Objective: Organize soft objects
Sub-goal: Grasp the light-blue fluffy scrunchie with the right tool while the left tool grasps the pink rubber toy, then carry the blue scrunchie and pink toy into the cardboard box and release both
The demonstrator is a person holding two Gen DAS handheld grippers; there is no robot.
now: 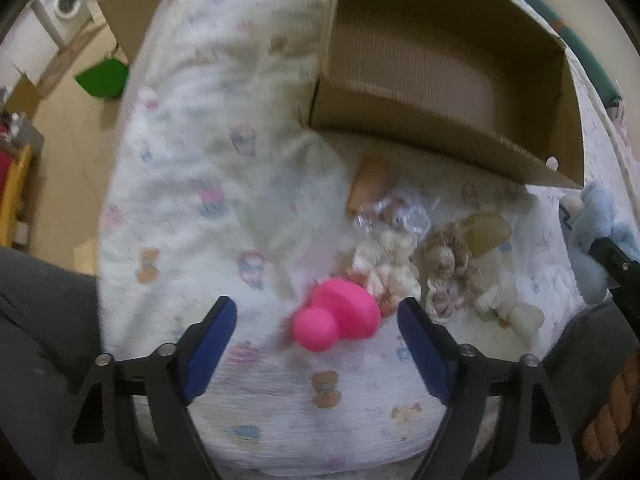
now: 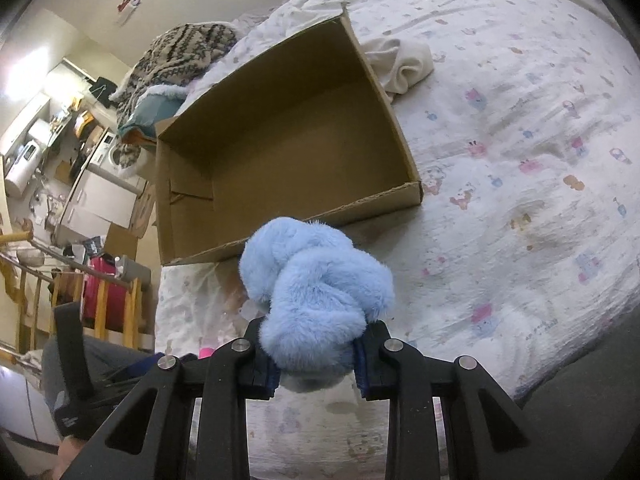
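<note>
An open, empty cardboard box [image 1: 440, 80] stands on the bed; it also shows in the right wrist view [image 2: 280, 140]. My left gripper [image 1: 316, 336] is open just above a pink rubber toy [image 1: 336, 316] that lies on the sheet between its fingers. Cream and beige scrunchies [image 1: 416, 264] and a clear plastic wrapper [image 1: 396, 212] lie just beyond it. My right gripper [image 2: 314, 360] is shut on a fluffy light blue soft toy [image 2: 316, 280], held above the bed in front of the box's near wall. That toy shows at the right edge of the left wrist view [image 1: 592, 232].
The bed has a white sheet with small cartoon prints [image 2: 520, 160]. A cream cloth [image 2: 404, 64] lies beyond the box, a patterned blanket [image 2: 180, 52] to its far left. The bed edge, floor and a green object [image 1: 104, 80] lie to the left.
</note>
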